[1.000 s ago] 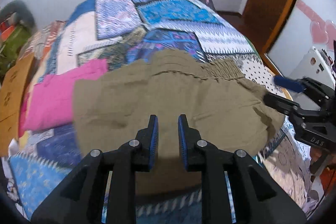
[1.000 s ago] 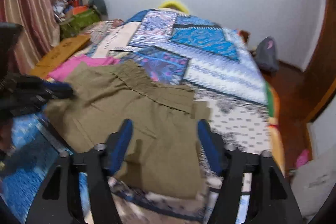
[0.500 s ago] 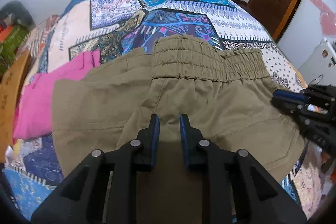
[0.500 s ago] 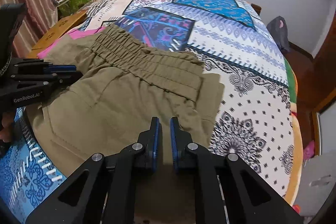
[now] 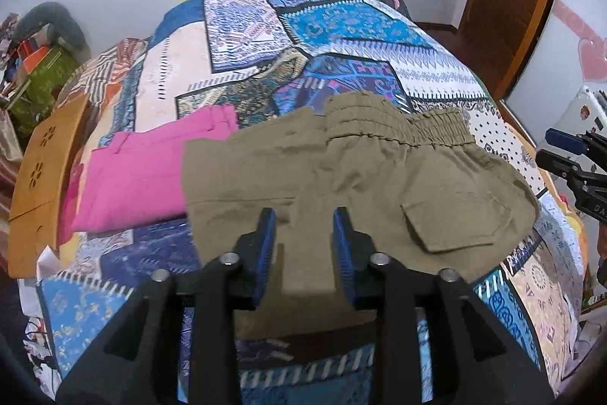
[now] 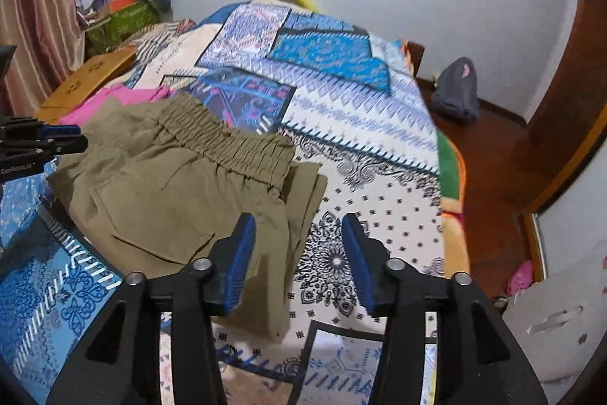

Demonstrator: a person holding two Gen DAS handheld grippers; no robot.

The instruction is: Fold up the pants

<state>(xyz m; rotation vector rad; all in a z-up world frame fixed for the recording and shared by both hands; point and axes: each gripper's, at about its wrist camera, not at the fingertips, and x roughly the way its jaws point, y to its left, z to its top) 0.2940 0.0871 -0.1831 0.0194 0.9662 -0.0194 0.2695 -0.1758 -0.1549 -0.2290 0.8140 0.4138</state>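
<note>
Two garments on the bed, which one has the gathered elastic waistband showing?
The olive pants, nearest both grippers; the pink garment beside them lies flat and smooth.

Pink garment (image 5: pixel 151 173) on patterned bedspread (image 5: pixel 341 37); grey bag (image 6: pixel 457 90) on floor.

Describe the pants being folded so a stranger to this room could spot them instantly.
Start at the bed with the blue patchwork bedspread filling the room. On its near end lies a folded garment, the olive pants, with a gathered elastic waistband facing the far wall and a flapped pocket on top. The neighbour partly tucked under its left edge is the bright pink garment; only the pants are drab khaki-green.
</note>
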